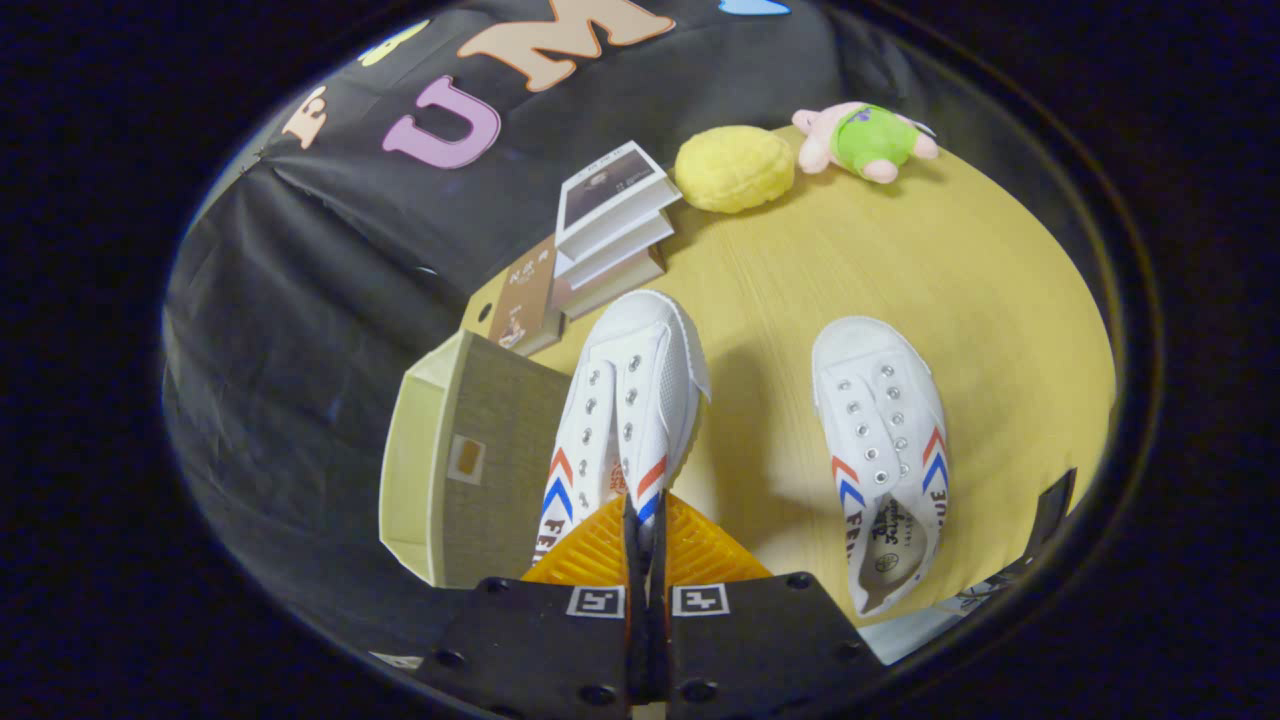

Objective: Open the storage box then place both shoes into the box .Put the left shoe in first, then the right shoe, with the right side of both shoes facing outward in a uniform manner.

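My gripper (645, 525) is shut on the side wall of a white canvas shoe (630, 400) with red and blue chevrons. That shoe hangs lifted above the table, its toe pointing away from me. A second matching white shoe (885, 450) lies flat on the wooden table (900, 260) to the right of the fingers, toe also pointing away. The storage box (450, 460), beige with pale inner walls, stands just left of the held shoe at the table's edge, its open side facing left.
Beyond the held shoe a stack of books (610, 230) rests near the booth wall, with another book (520, 300) leaning beside it. Farther back lie a yellow round cushion (735, 168) and a pink plush toy in green clothes (865, 140).
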The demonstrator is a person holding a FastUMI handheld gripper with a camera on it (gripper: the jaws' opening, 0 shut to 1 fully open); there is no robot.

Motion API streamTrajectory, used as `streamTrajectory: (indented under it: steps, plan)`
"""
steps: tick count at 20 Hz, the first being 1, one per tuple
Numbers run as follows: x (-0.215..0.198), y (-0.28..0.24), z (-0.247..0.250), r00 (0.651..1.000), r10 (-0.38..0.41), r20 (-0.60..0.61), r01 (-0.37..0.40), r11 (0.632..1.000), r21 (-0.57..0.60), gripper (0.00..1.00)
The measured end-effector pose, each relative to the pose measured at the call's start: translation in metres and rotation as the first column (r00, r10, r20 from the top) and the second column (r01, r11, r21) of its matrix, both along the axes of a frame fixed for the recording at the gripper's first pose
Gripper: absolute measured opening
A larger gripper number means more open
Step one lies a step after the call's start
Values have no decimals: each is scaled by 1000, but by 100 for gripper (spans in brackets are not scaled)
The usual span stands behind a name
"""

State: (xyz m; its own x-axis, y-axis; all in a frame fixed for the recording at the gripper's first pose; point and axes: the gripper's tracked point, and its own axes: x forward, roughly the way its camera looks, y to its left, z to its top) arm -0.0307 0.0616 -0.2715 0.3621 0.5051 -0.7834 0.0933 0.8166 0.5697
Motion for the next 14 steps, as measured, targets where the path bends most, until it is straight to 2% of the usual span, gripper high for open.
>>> streamTrajectory:
  steps: [8, 14]
  plan:
    - [23, 49, 79, 996, 20, 89, -23, 999, 34, 3]
    - [23, 105, 102, 990, 84, 117, -91, 994, 53, 4]
